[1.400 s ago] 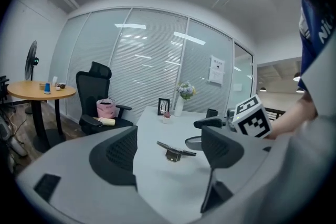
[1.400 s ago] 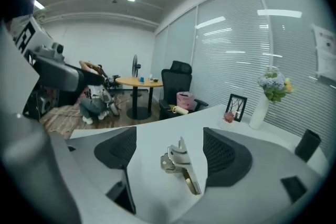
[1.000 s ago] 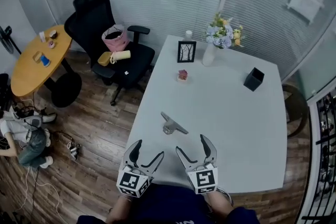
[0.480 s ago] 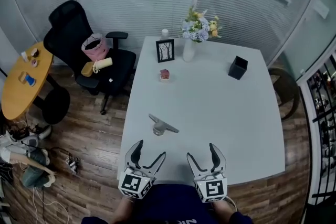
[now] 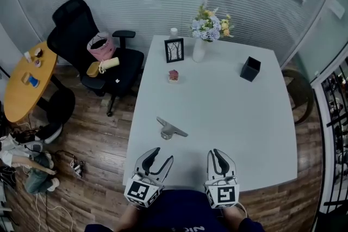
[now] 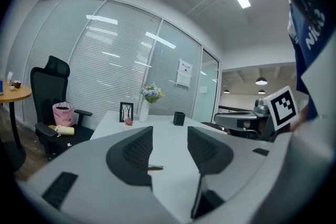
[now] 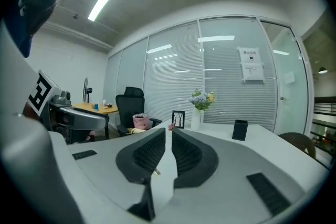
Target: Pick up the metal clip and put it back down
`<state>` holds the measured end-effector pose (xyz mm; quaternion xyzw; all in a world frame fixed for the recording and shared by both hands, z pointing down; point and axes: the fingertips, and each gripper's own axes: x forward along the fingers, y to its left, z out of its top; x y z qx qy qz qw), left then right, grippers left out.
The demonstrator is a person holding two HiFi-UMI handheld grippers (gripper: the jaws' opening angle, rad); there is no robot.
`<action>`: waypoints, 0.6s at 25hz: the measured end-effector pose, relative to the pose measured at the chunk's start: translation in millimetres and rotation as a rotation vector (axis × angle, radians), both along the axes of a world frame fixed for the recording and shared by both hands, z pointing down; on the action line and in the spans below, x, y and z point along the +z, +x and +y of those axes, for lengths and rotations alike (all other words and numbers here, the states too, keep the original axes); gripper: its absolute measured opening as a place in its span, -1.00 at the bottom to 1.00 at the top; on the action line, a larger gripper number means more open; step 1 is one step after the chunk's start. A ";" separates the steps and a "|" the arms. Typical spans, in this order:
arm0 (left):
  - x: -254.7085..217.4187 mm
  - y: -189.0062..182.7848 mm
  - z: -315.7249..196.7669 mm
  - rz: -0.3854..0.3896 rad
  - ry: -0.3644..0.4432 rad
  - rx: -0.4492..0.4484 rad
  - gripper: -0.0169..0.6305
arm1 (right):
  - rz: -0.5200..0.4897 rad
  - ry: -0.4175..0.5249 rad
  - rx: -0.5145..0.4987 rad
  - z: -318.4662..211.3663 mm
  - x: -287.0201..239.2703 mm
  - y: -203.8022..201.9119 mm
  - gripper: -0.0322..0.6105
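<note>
The metal clip (image 5: 170, 129) lies flat on the white table (image 5: 244, 127), near its left front part. Both grippers hover over the table's front edge, short of the clip. My left gripper (image 5: 162, 156) points toward the clip; its jaws are closing with a clear gap and nothing between them. In the left gripper view (image 6: 170, 136) a bit of the clip (image 6: 155, 167) shows past the left pad. My right gripper (image 5: 216, 154) is to the right of the clip; its jaws are closing, down to a thin slit in the right gripper view (image 7: 168, 136), and hold nothing.
At the table's far side stand a picture frame (image 5: 174, 50), a vase of flowers (image 5: 209, 30), a small red object (image 5: 173, 75) and a black box (image 5: 250, 68). A black office chair (image 5: 87, 41) and a round wooden table (image 5: 27, 84) stand left of the table.
Both grippers' jaws have narrowed, the right far more than the left. The clip lies where it was on the table.
</note>
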<state>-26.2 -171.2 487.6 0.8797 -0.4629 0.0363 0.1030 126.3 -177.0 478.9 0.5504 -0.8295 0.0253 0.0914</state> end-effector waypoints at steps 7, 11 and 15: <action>1.8 8.4 -3.0 0.010 -0.028 0.018 -0.94 | -0.031 -0.044 -0.088 -3.9 2.8 -10.7 -0.87; -3.2 9.1 -4.8 0.015 -0.018 0.019 -0.94 | -0.070 -0.076 -0.091 -4.1 3.6 -13.1 -0.87; -7.9 11.5 -2.1 0.037 -0.015 0.050 -0.94 | -0.039 -0.081 -0.117 0.2 5.4 -19.1 -0.87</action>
